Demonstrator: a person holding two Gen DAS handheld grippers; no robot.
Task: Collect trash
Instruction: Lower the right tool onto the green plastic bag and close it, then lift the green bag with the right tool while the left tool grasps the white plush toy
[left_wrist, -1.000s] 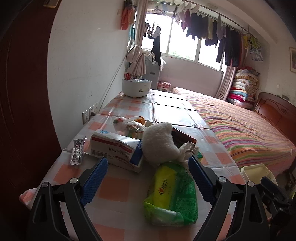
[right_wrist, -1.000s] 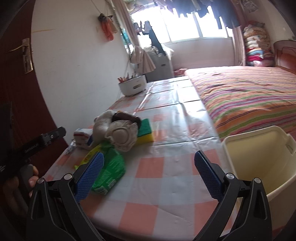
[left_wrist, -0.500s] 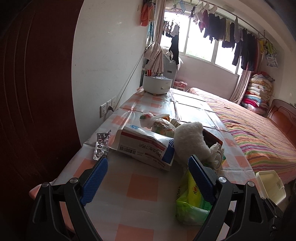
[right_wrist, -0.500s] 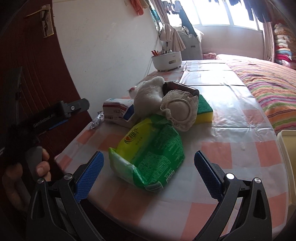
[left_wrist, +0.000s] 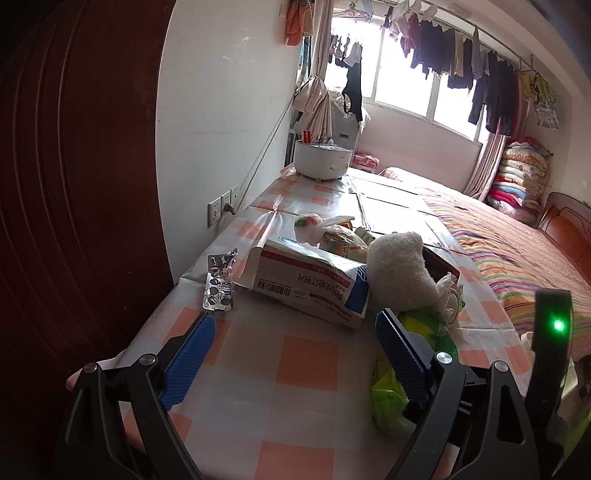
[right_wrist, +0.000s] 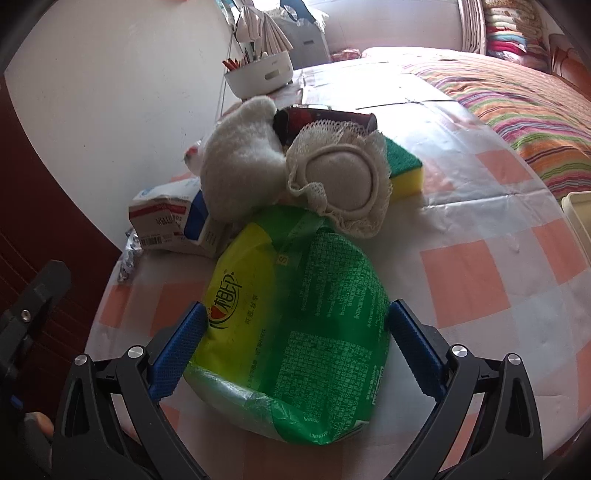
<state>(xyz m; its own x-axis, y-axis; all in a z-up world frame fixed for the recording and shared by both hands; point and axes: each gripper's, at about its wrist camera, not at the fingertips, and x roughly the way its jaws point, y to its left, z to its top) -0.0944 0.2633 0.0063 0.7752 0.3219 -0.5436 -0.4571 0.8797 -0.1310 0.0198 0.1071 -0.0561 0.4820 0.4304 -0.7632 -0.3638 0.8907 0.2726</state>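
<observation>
The right gripper is spread wide, its blue pads flanking the near end of the green tissue pack; whether the pads touch the wrapper cannot be told. The pack lies flat on the checked tablecloth, its far end under a white plush toy and a lace-edged pad. A yellow-green sponge sits behind them. The left gripper is wide open and empty, above bare cloth. Ahead of it lie a medicine box and a foil blister sheet.
</observation>
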